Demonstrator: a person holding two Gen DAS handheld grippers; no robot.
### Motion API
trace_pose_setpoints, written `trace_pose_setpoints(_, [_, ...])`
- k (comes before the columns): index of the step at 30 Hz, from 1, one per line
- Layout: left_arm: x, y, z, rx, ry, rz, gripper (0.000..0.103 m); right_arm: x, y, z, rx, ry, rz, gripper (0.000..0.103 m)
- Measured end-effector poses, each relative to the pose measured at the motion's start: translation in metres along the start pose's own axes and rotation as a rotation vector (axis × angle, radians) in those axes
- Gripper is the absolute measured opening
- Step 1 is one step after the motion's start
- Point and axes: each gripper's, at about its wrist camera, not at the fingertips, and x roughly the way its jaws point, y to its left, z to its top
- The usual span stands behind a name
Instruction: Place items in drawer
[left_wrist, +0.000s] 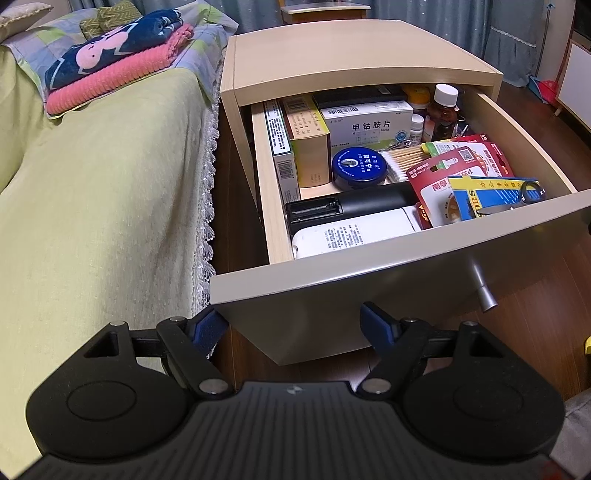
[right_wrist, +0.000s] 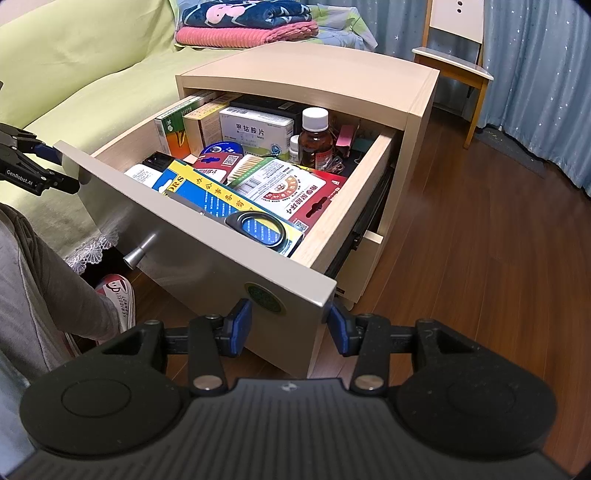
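The nightstand's top drawer (left_wrist: 369, 291) (right_wrist: 192, 251) is pulled out and packed with items. A blue and yellow scissors pack (left_wrist: 491, 195) (right_wrist: 229, 206) lies on top by the front panel, beside a red card pack (left_wrist: 439, 177) (right_wrist: 295, 192). Deeper in are a white remote (left_wrist: 354, 230), a blue tin (left_wrist: 358, 168), medicine boxes (left_wrist: 369, 125) (right_wrist: 258, 129) and a brown bottle (left_wrist: 441, 110) (right_wrist: 314, 138). My left gripper (left_wrist: 295, 325) (right_wrist: 62, 168) is open at the front panel's left end. My right gripper (right_wrist: 290, 326) is open, straddling the panel's right corner. Neither holds anything.
A metal knob (left_wrist: 484, 291) (right_wrist: 138, 251) sticks out of the drawer front. A green-covered bed (left_wrist: 92, 203) with folded blankets (left_wrist: 122, 62) flanks the nightstand (right_wrist: 306, 70). A person's grey-clad leg (right_wrist: 44, 295) and shoe (right_wrist: 118, 295) are close by. Wooden floor (right_wrist: 480, 258) and a chair (right_wrist: 454, 74) lie to the right.
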Motion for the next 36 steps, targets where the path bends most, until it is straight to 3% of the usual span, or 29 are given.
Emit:
trace_pose_setpoints(6, [0.000, 0.000, 0.000, -0.002, -0.001, -0.001, 0.078, -0.004, 0.005, -0.006, -0.001, -0.004, -0.002, 0.041])
trace_pose_setpoints(9, [0.000, 0.001, 0.000, -0.004, -0.003, -0.001, 0.078, 0.013, -0.019, 0.021, -0.003, -0.004, -0.004, 0.041])
trace_pose_setpoints(36, [0.002, 0.002, -0.003, -0.036, -0.016, -0.004, 0.078, 0.009, -0.006, 0.013, -0.008, -0.025, -0.021, 0.041])
